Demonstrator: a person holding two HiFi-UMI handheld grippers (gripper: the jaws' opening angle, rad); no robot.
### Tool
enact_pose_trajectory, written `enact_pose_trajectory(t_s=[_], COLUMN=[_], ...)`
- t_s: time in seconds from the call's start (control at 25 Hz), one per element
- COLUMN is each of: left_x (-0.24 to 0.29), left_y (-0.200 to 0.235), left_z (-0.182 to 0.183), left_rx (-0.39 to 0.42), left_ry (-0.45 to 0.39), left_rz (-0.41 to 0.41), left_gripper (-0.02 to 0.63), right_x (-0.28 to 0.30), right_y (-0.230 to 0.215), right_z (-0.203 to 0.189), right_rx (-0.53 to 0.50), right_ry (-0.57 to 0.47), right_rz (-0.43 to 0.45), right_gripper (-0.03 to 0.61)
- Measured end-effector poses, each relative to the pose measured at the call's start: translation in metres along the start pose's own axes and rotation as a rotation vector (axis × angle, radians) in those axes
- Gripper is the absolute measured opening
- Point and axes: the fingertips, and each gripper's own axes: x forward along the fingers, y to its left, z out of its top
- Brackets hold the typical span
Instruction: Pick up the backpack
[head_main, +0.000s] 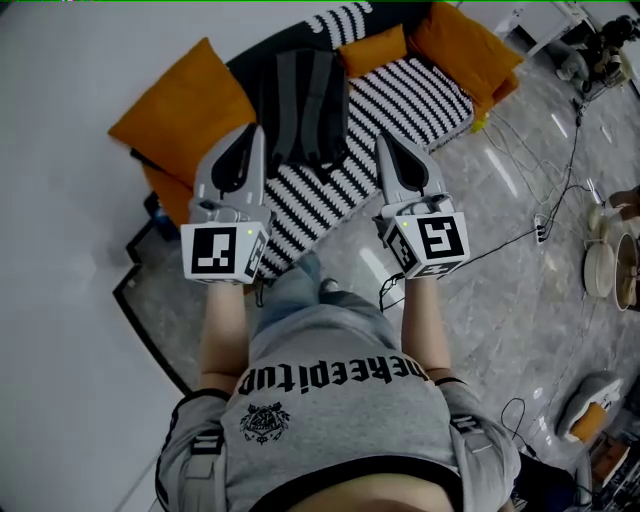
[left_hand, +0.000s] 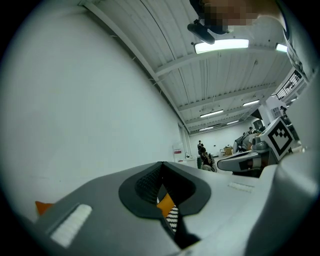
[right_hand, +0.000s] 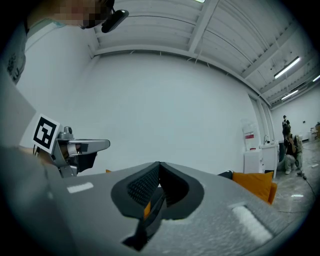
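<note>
A dark grey and black backpack (head_main: 308, 105) lies flat on a sofa with a black-and-white striped cover (head_main: 400, 100), ahead of me in the head view. My left gripper (head_main: 257, 132) is held out level, its tips over the sofa just left of the backpack's near end. My right gripper (head_main: 383, 138) is level too, its tips just right of that end. Neither touches the backpack. In the left gripper view the left gripper (left_hand: 162, 164) has its jaws together with nothing between them. The right gripper (right_hand: 159, 163) looks the same in its own view.
Orange cushions (head_main: 185, 110) (head_main: 465, 45) (head_main: 372, 50) lie around the backpack. A white wall (head_main: 60, 200) runs on the left. Cables (head_main: 540, 225) trail over the glossy floor on the right, by some round objects (head_main: 600, 270). My legs stand close to the sofa's front.
</note>
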Motion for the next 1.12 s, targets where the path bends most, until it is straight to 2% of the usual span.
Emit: enact_pose_trajectory(t_s=[0.72,1.12], left_x=[0.097,0.142], left_y=[0.068,0.108], left_z=[-0.017,-0.044], left_rx=[-0.026,-0.059], left_ry=[-0.012,0.018], left_rz=[-0.03,-0.066], left_gripper=[0.02,0.02], right_x=[0.102,0.157], right_y=[-0.04,-0.053], right_z=[0.002,-0.013], right_rx=[-0.002,0.008], right_ry=[0.005,0.048], right_rz=[-0.05,-0.09], right_gripper=[0.003,0.003])
